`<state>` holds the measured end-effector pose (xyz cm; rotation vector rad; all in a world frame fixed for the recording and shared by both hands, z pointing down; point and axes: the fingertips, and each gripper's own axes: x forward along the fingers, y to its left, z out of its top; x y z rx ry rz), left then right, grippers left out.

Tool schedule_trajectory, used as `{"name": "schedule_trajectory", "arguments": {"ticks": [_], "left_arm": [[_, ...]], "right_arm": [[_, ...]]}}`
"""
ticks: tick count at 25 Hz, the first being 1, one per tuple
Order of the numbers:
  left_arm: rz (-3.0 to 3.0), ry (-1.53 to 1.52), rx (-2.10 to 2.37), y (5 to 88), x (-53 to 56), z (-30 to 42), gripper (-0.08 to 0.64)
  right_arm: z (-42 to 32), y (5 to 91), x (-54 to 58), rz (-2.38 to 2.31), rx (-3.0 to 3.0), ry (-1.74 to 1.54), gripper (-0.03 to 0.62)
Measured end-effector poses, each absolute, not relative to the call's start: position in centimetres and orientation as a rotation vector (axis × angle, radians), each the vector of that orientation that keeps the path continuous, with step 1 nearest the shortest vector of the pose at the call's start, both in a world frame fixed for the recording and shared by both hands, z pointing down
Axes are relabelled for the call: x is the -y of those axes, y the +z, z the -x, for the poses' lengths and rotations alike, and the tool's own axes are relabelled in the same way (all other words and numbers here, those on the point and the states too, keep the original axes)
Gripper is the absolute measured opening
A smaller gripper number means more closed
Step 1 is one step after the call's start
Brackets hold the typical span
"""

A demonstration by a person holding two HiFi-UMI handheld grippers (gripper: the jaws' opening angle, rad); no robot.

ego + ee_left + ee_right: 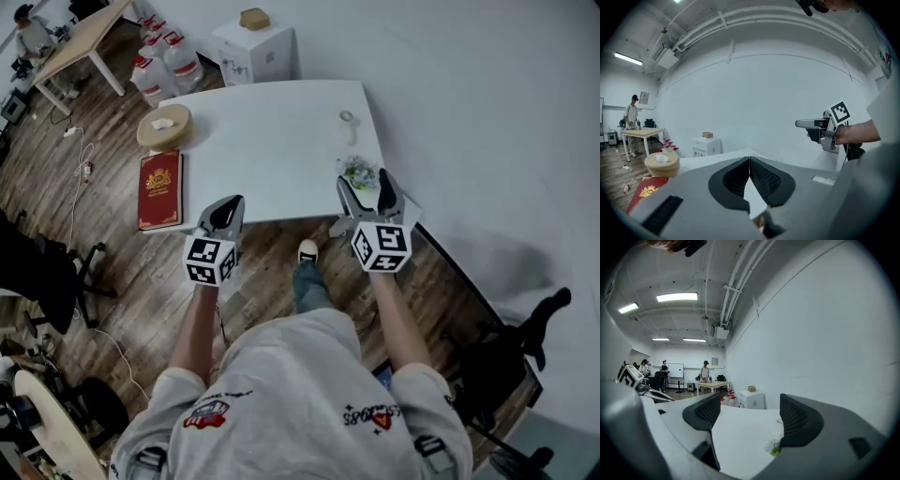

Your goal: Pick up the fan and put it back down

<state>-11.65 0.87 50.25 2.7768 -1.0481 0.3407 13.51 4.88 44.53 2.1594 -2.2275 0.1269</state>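
Left gripper (227,204) pressed together, empty, at near edge of table (272,141). Right gripper (364,180) spread wide, nothing held, above fan (357,171).

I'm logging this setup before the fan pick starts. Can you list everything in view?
table: one, white, centre of the head view
book: one, red, at the table's left edge
round box: one, tan, table's far-left corner
flowery item: one, pale with green, likely the fan, near the table's right edge
ring-shaped item: one, pale, beyond the flowery item
cabinet: one, white, behind the table
small box: one, tan, on the cabinet
bottles: several, red caps, on the floor beside the cabinet
wooden table: one, far left
left tongs: shut, empty
right tongs: open, empty, at the flowery item
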Motion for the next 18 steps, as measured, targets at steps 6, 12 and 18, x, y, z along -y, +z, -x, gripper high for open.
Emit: {"name": "schedule_trajectory", "arguments": {"ticks": [6, 12, 18], "left_arm": [[-2.732, 0.314, 1.106, 49.3, 11.9, 5.0, 0.005], [-2.707, 0.284, 1.137, 48.2, 21.8, -0.3, 0.005], [-2.705, 0.305, 1.111, 48.9, 27.6, -3.5, 0.005]], "right_arm": [[-19.7, 43.9, 9.1, -2.107, 2.287, 0.140, 0.383], [-24.1, 43.9, 19.7, -2.060, 2.316, 0.153, 0.382], [-26.4, 45.5, 25.7, -2.044, 2.303, 0.202, 0.380]]}}
